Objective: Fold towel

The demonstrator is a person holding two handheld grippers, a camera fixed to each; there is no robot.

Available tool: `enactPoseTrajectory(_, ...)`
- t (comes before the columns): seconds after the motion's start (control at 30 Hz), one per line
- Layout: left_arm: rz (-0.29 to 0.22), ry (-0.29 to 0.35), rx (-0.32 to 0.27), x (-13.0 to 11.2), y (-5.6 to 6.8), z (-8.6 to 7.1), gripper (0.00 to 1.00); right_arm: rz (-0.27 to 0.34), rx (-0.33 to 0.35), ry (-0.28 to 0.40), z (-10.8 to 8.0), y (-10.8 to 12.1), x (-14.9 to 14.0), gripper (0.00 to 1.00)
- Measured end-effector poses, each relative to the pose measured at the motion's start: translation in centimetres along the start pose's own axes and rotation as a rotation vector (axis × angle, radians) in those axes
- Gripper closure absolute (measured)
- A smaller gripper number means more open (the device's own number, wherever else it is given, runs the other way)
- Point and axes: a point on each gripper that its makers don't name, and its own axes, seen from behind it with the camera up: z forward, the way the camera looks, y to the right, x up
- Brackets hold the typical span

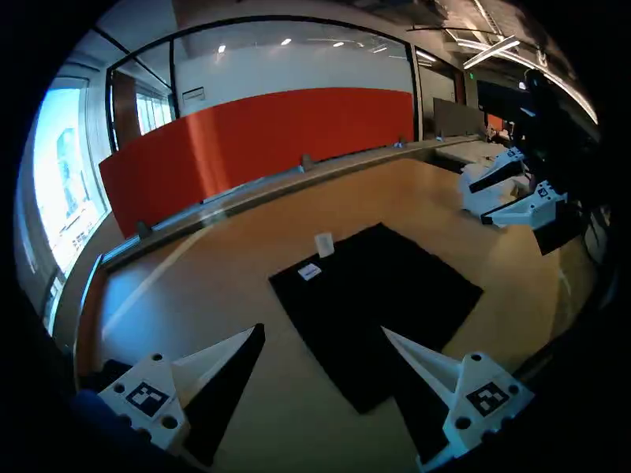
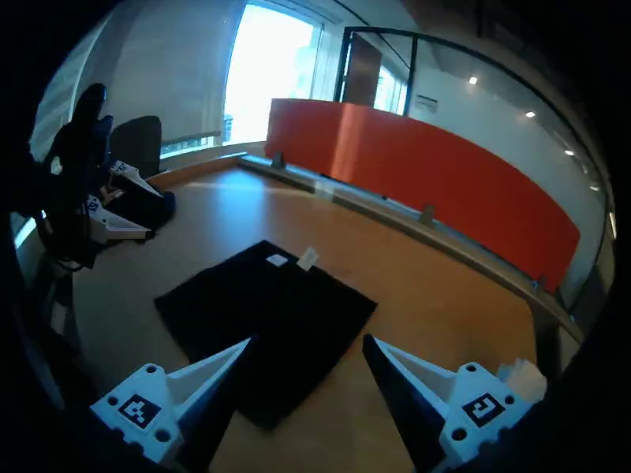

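**Black towel flat on a wooden table, both claws spread above it**

A broad, pale wooden table (image 1: 237,260) takes up the lower half of the left gripper view. Along its far edge runs a low rail, and behind that an orange partition (image 1: 260,142) crosses the upper middle of the frame, topped by a glass wall (image 1: 292,59). A bright window (image 1: 67,181) glows at the left edge and strip lights (image 1: 489,51) line the ceiling at the upper right.

The towel (image 1: 378,307) sits in the centre of the frame, flat on the wood, a black four-sided shape with one corner pointing toward the camera. Its surface looks smooth and its edges straight. Two small white tags (image 1: 324,244) mark its far corner, one standing up and one lying flat.

The left gripper (image 1: 322,329) hangs above the towel's near edge, fingers wide apart and holding nothing. In the right gripper view the right gripper (image 2: 307,340) likewise hovers over the towel's near corner at the bottom of the frame, its fingers spread and empty.
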Motion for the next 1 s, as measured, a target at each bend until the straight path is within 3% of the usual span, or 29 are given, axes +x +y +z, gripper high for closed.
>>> enactPoseTrajectory(0.4, 0.005, -0.138, -0.076, -7.1, 2.4, 3.0, 0.02, -0.003, 0.055, -0.096, 2.4, -2.3, -5.4, 0.0)
enactPoseTrajectory(0.7, 0.012, -0.216, -0.114, -10.5, 3.7, 4.3, 0.02, 0.004, 0.08, -0.162, 3.4, -3.8, -9.4, 0.0)
enactPoseTrajectory(1.0, 0.008, -0.284, -0.155, -12.8, 5.3, 4.6, 0.02, 0.014, 0.114, -0.218, 3.7, -4.7, -12.3, 0.01)
